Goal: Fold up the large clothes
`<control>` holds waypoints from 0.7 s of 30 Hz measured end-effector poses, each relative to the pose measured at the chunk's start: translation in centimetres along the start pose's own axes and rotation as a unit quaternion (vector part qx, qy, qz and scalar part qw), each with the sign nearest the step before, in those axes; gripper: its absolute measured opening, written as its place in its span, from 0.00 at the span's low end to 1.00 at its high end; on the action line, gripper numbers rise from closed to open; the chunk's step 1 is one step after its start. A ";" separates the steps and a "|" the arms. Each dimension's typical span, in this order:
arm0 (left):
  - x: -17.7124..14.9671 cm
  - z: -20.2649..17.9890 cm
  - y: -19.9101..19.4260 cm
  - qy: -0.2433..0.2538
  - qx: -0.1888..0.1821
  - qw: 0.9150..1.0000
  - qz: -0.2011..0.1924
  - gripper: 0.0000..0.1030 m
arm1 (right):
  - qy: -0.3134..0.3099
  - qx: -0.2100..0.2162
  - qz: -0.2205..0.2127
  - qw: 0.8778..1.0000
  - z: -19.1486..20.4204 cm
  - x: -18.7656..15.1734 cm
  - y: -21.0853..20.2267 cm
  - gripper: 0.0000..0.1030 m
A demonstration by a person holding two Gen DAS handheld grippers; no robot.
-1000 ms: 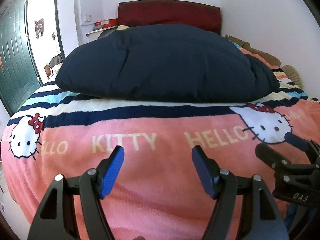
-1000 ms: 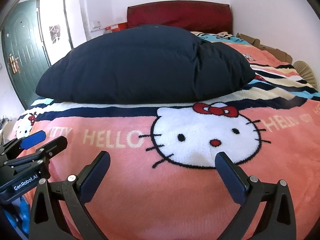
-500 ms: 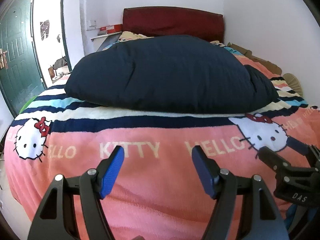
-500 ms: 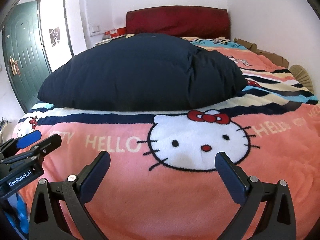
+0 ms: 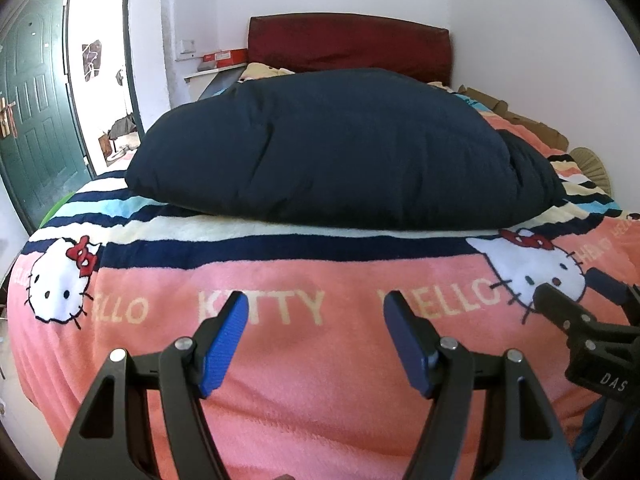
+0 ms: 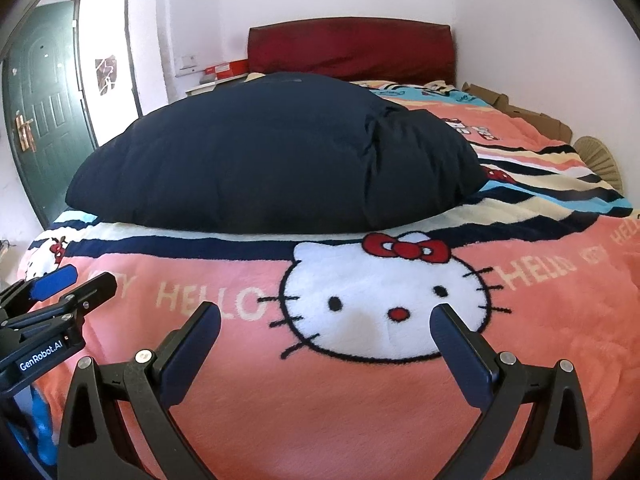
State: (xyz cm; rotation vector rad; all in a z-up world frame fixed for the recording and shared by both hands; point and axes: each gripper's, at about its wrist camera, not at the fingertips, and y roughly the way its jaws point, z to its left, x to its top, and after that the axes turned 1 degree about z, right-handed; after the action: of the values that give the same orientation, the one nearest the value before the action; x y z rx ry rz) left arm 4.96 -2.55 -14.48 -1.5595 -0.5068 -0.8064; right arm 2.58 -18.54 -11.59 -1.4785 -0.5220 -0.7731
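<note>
A large dark navy padded garment (image 5: 340, 148) lies folded in a thick bundle across the middle of the bed; it also shows in the right wrist view (image 6: 272, 160). My left gripper (image 5: 316, 312) is open and empty, above the pink blanket short of the garment. My right gripper (image 6: 326, 320) is open wide and empty, over the cat face print. Each gripper shows at the edge of the other's view: the right one (image 5: 580, 300) and the left one (image 6: 76, 284).
A pink Hello Kitty blanket (image 5: 320, 360) covers the bed. A dark red headboard (image 5: 348, 46) stands against the far wall. A green door (image 5: 32, 120) is at left. Cardboard (image 6: 520, 114) and a woven fan (image 6: 596, 156) lie along the right wall.
Both grippers have drawn back and risen a little from the garment, which looks smaller and farther. Both stay open and empty.
</note>
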 end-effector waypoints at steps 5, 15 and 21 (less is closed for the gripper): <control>0.1 0.1 0.0 0.001 0.001 1.000 -0.003 0.67 | 0.003 -0.004 -0.003 1.000 -0.4 0.2 0.0 0.99; 0.0 -0.2 0.5 0.009 0.015 1.000 0.000 0.67 | 0.004 -0.012 -0.008 1.000 -1.2 0.1 -0.1 1.00; 0.0 0.0 0.7 0.006 0.013 1.000 0.002 0.67 | 0.002 -0.014 -0.009 1.000 -1.2 -0.1 0.1 0.99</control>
State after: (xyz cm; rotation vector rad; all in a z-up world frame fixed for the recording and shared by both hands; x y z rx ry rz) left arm 5.46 -2.68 -14.95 -1.5298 -0.5036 -0.8038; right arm 2.38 -19.76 -11.77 -1.4985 -0.5245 -0.8005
